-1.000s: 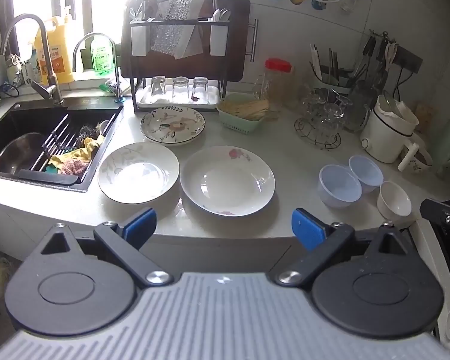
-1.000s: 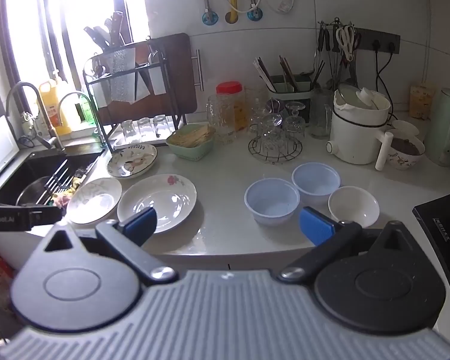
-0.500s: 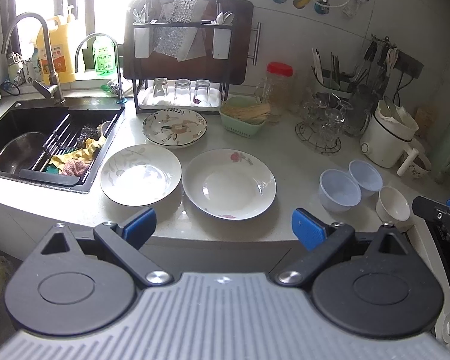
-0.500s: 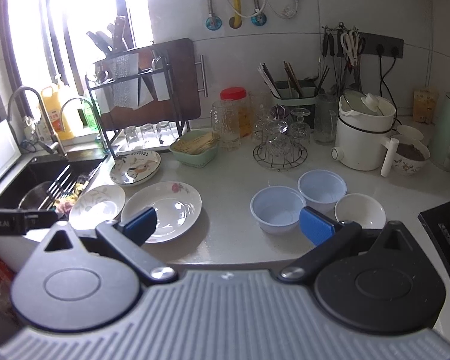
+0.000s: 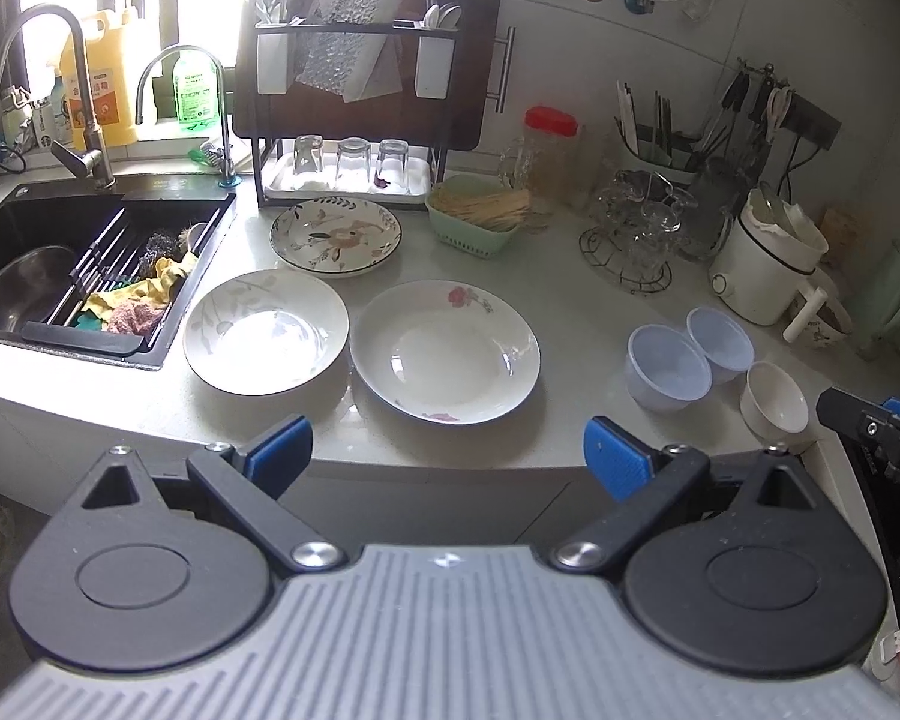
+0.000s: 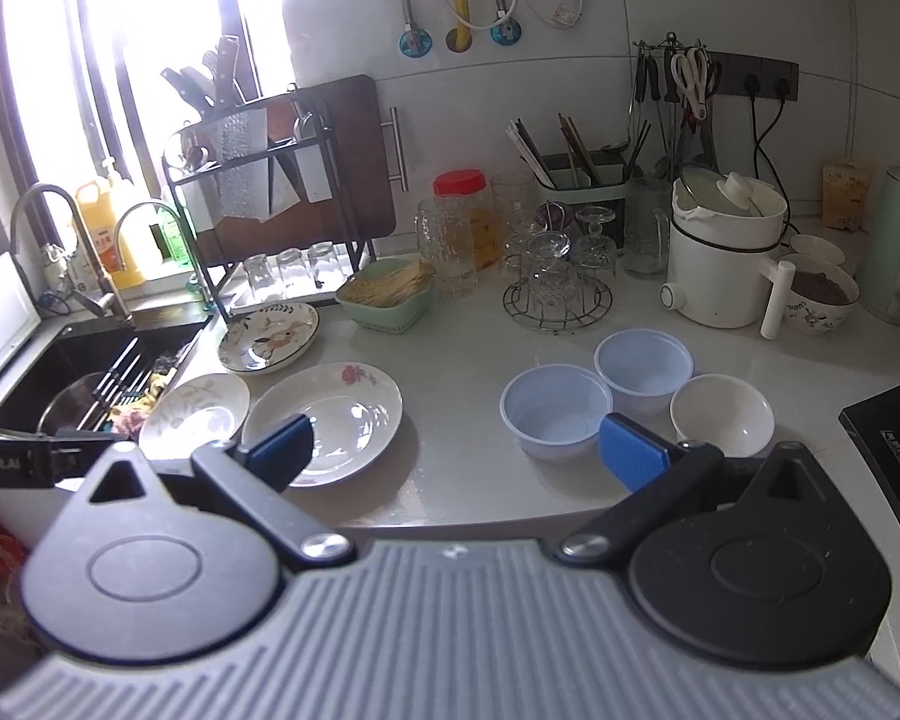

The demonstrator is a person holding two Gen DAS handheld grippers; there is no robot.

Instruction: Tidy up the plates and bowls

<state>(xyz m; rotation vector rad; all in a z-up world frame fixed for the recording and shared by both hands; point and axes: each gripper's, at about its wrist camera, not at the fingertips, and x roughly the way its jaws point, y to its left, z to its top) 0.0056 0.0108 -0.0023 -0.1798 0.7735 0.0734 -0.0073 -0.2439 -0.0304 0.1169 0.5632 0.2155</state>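
Note:
Three plates lie apart on the white counter: a flower-patterned plate (image 5: 335,233) at the back, a leaf-patterned plate (image 5: 266,330) by the sink and a large rose-marked plate (image 5: 444,351) in the middle. To the right stand two pale blue bowls (image 5: 668,367) (image 5: 720,343) and a small white bowl (image 5: 773,400). They also show in the right wrist view: the large plate (image 6: 330,414), the blue bowls (image 6: 555,409) (image 6: 643,361), the white bowl (image 6: 722,413). My left gripper (image 5: 447,456) is open and empty, short of the counter edge. My right gripper (image 6: 456,450) is open and empty, just before the front blue bowl.
A black sink (image 5: 60,264) with a rack and cloths is at left. A dish rack (image 5: 354,120) with glasses, a green basket (image 5: 477,222), a glass stand (image 5: 636,240), a white pot (image 5: 768,264) and a dark stove (image 6: 894,444) line the back and right.
Both grippers have moved slightly forward and toward the counter; the dishes look a little nearer. Nothing on the counter has moved.

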